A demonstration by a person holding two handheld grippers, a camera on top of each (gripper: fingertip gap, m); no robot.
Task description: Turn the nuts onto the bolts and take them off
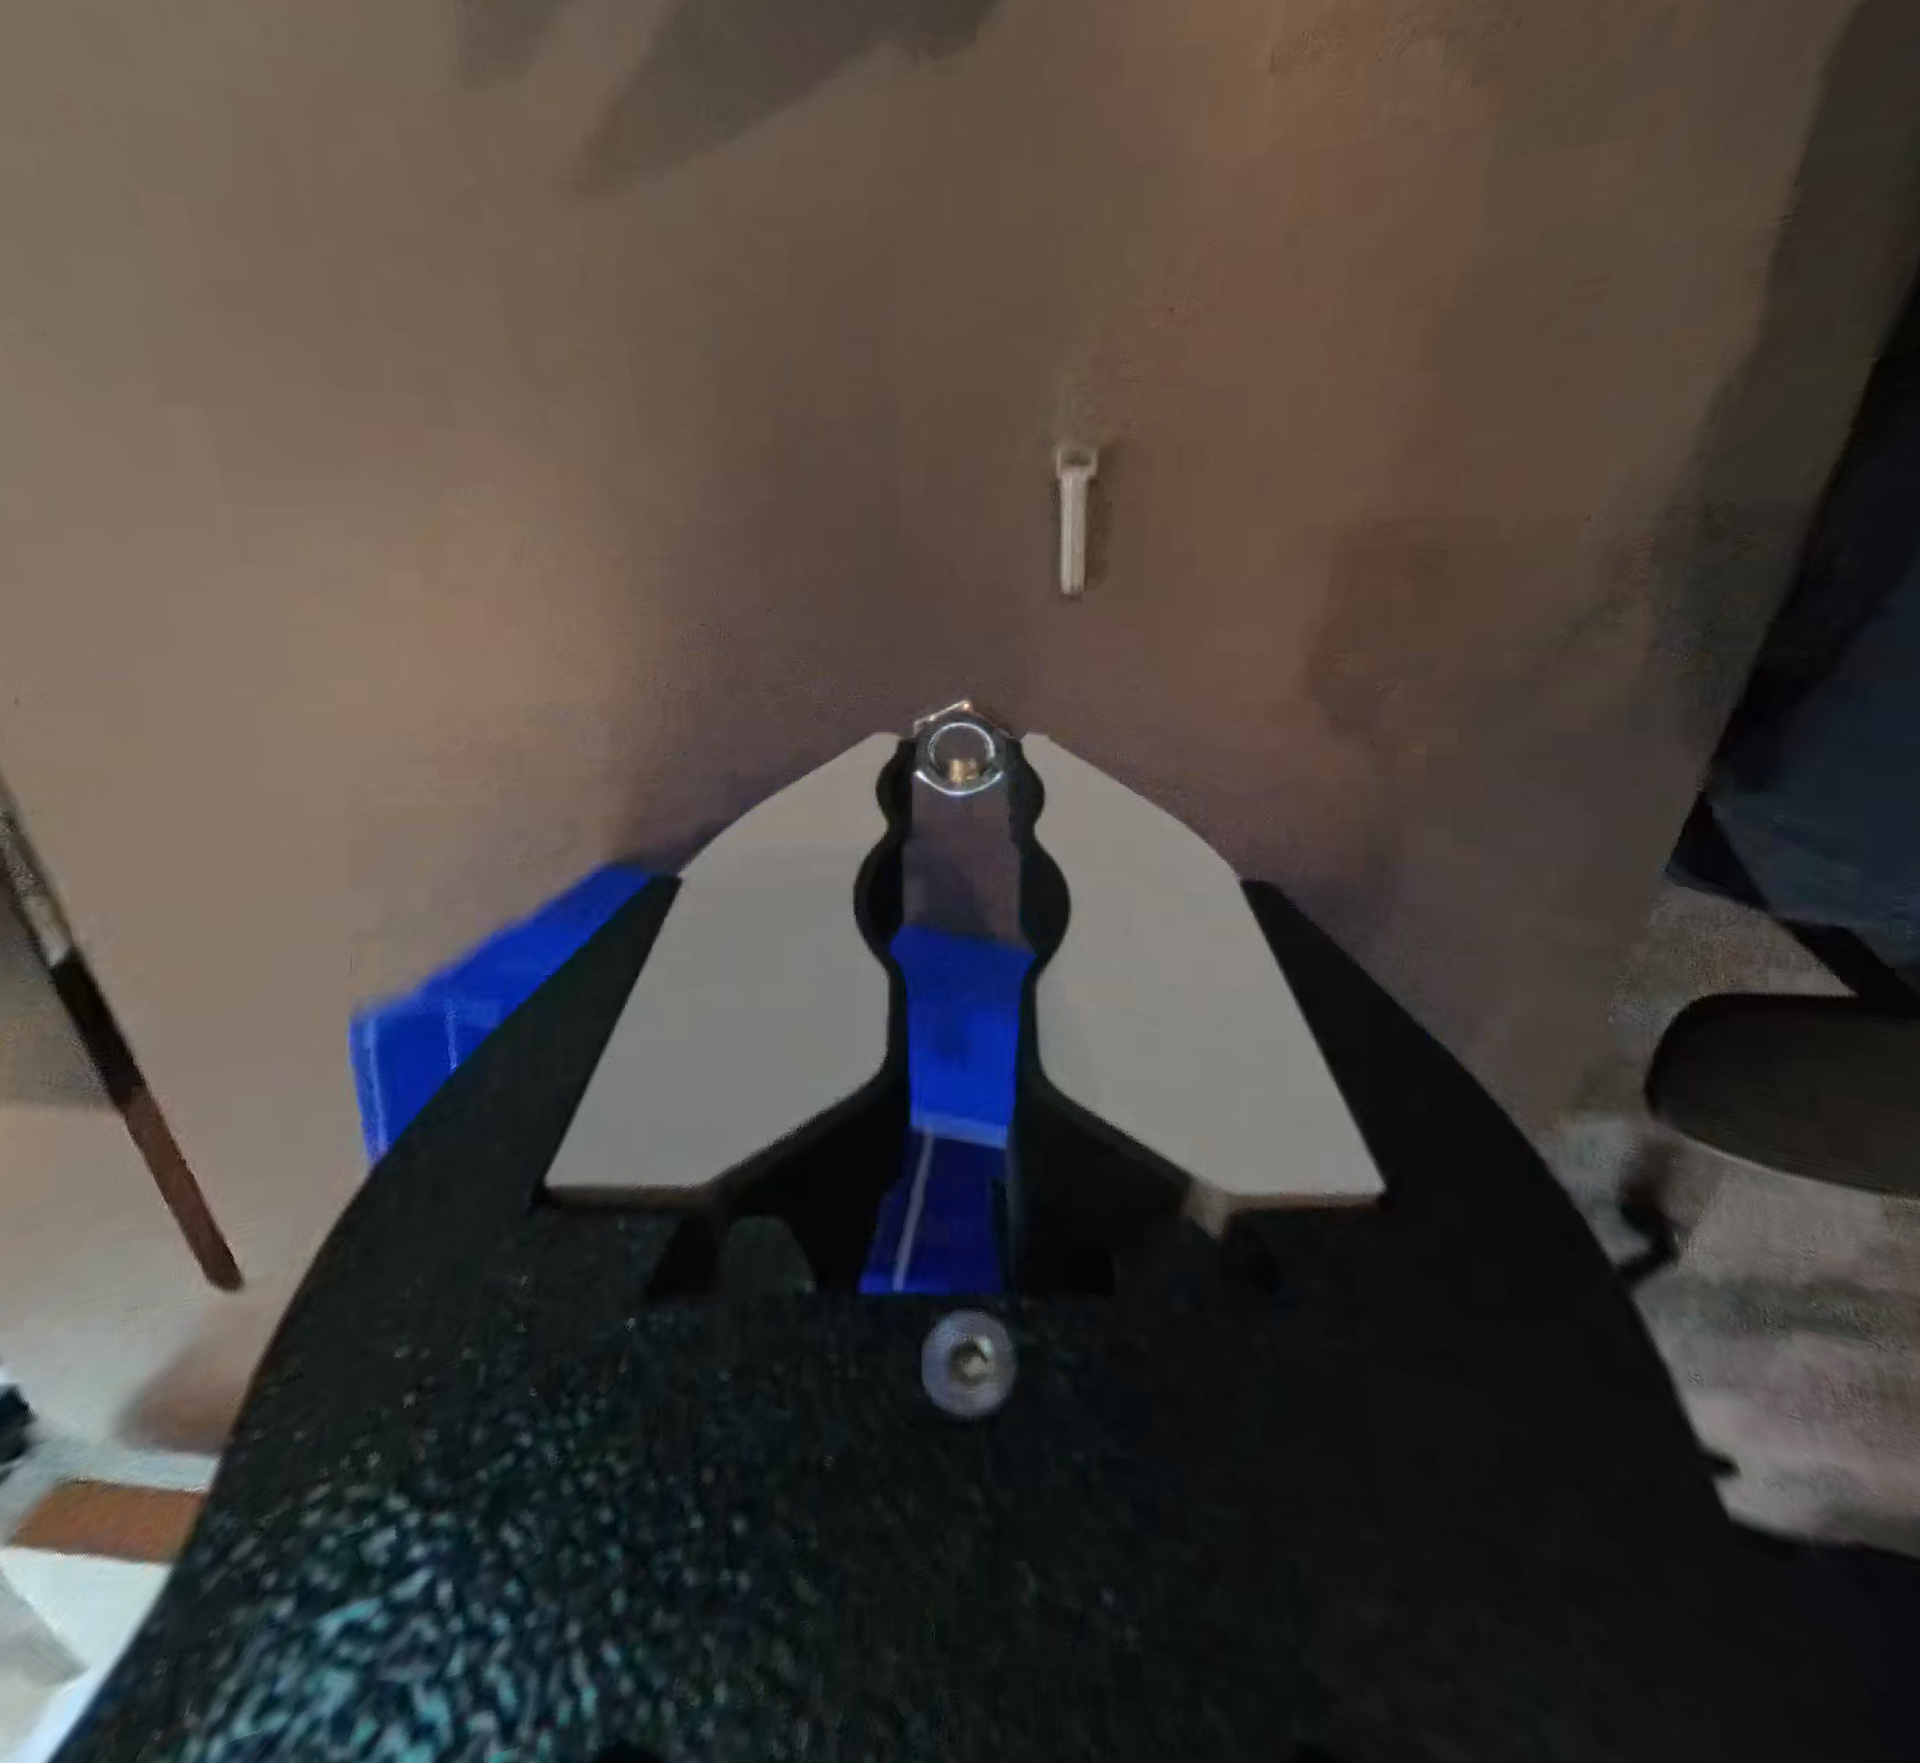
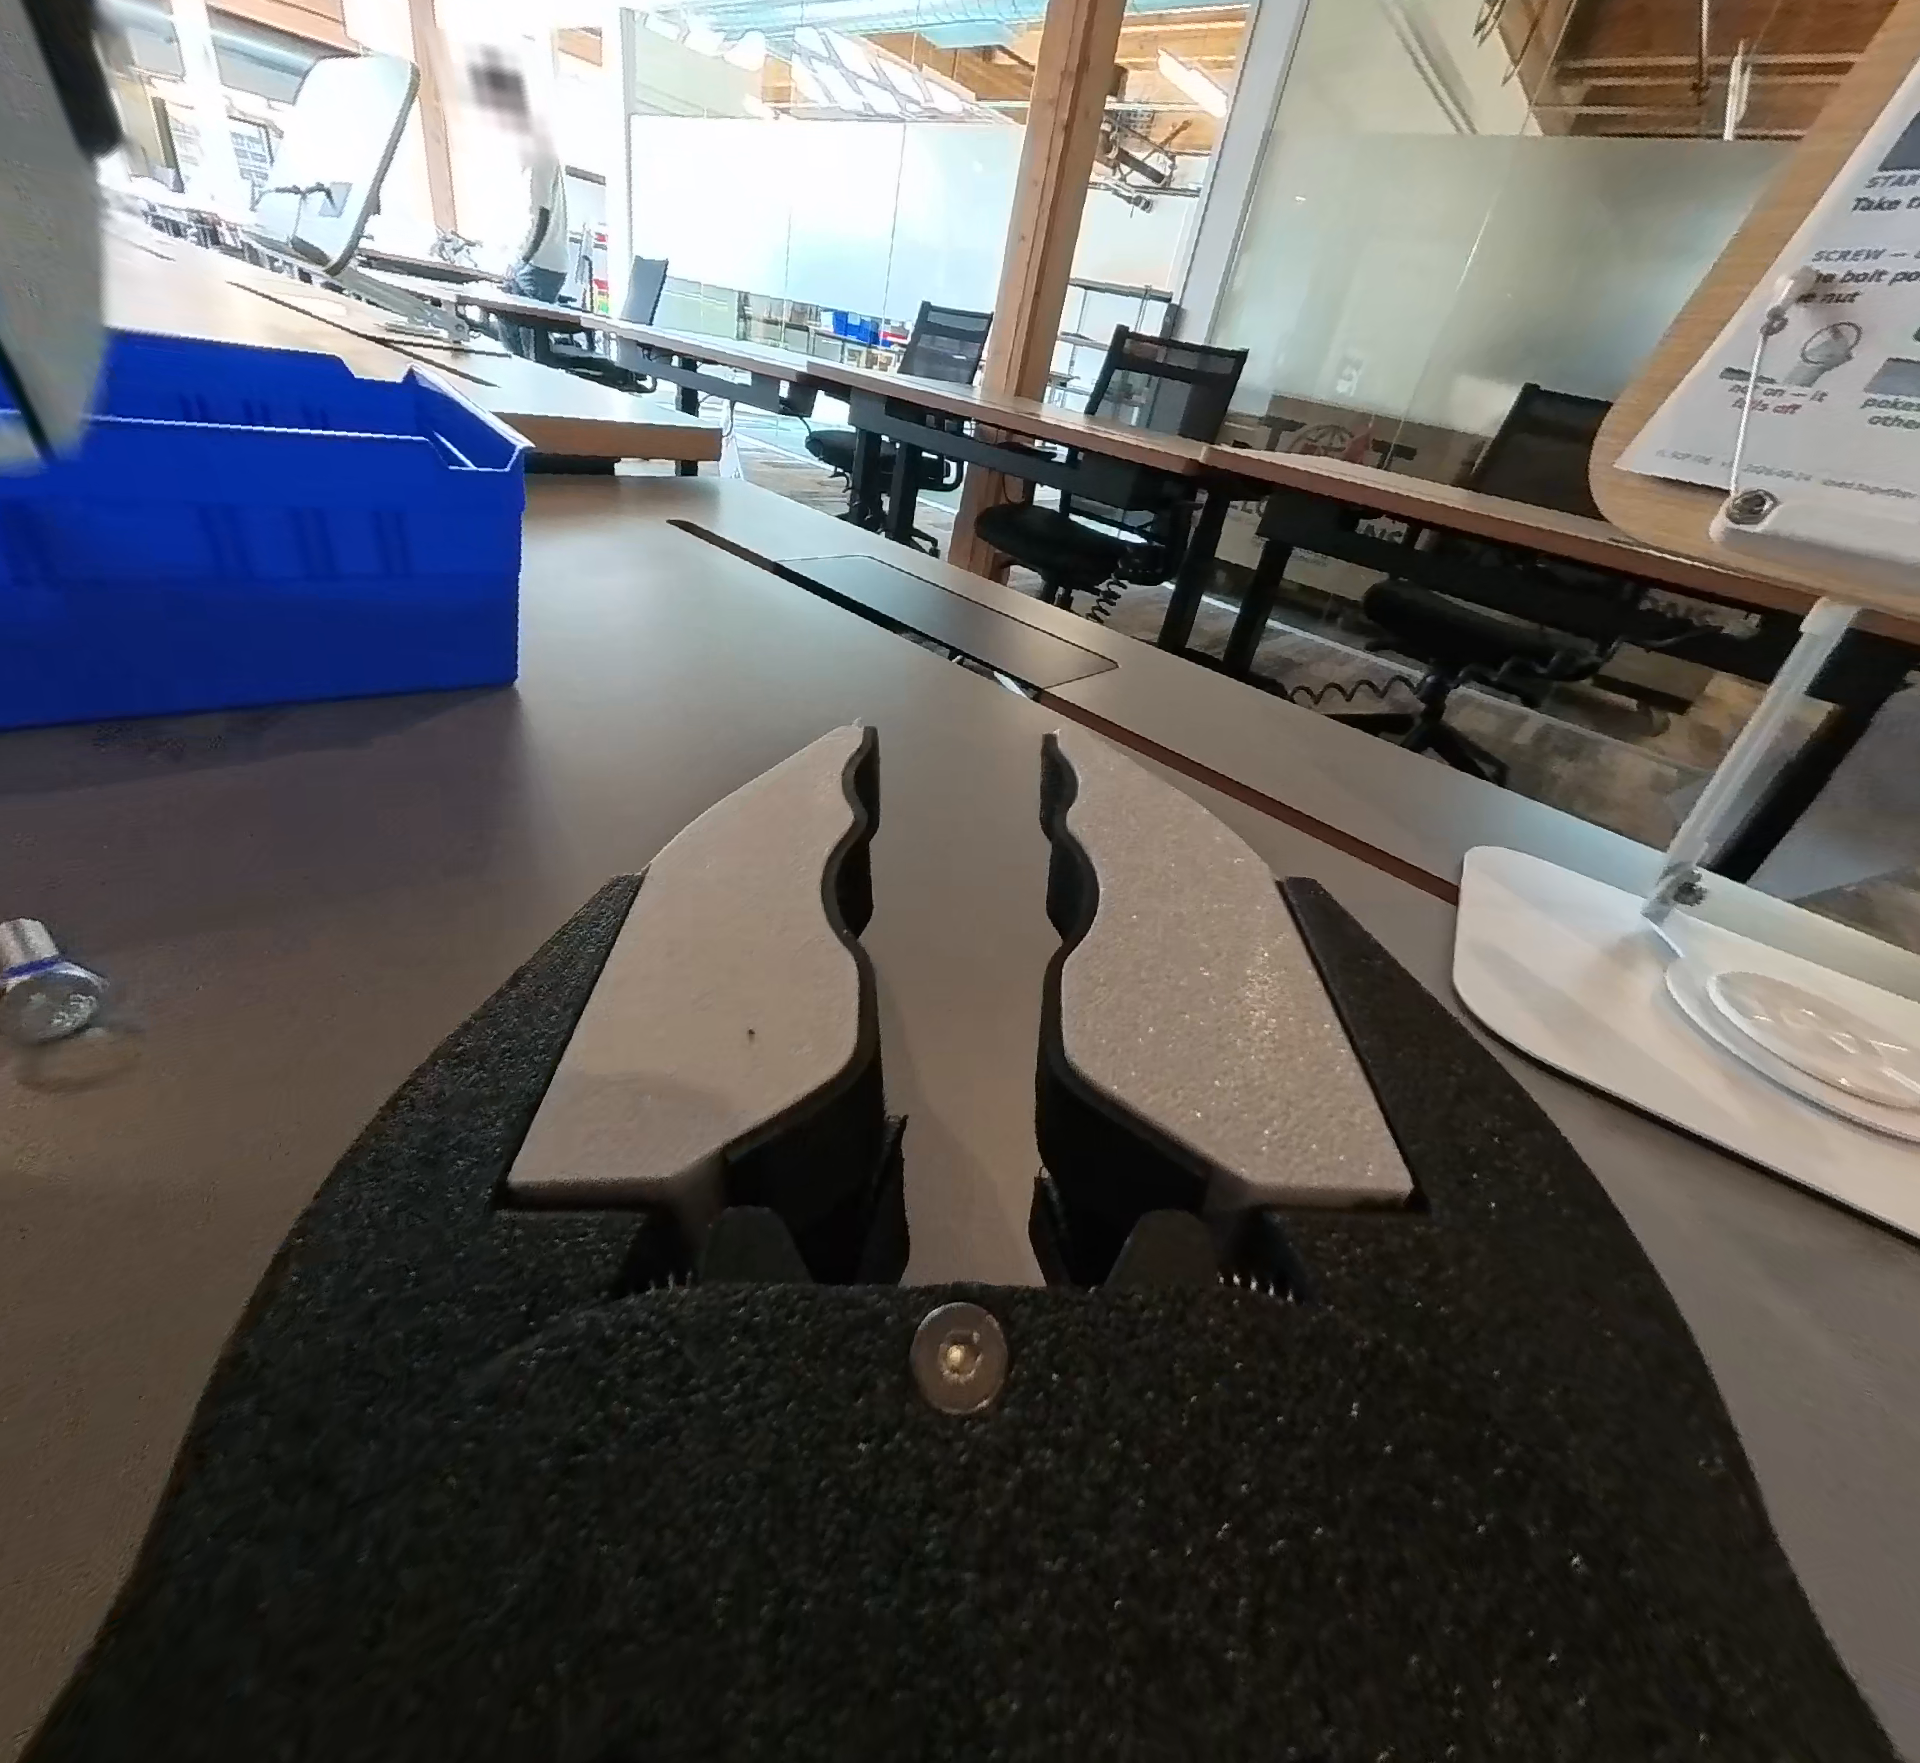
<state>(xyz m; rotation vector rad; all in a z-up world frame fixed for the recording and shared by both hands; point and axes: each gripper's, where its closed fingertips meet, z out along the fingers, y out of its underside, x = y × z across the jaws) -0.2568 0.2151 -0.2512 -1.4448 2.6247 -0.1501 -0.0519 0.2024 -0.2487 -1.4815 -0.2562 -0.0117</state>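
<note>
In the left wrist view my left gripper [image 1: 957, 745] is shut on a small silver hex nut [image 1: 957, 768], pinched at the fingertips with its hole facing the camera, held above the brown table [image 1: 520, 466]. A small pale bolt-like piece [image 1: 1070, 518] lies on the table ahead. In the right wrist view my right gripper [image 2: 956, 737] is open and empty, low over the table [image 2: 312, 882]. A silver bolt [image 2: 47, 986] with a blue band lies on the table to its left. The left gripper's body [image 2: 42, 155] shows blurred at the top left.
A blue plastic bin [image 2: 260, 550] stands at the left on the table; it also shows under the left gripper [image 1: 478, 996]. A white stand [image 2: 1621, 975] with an instruction card [image 2: 1787, 331] is at the right. Desks, office chairs [image 2: 1122, 487] and a person are far behind.
</note>
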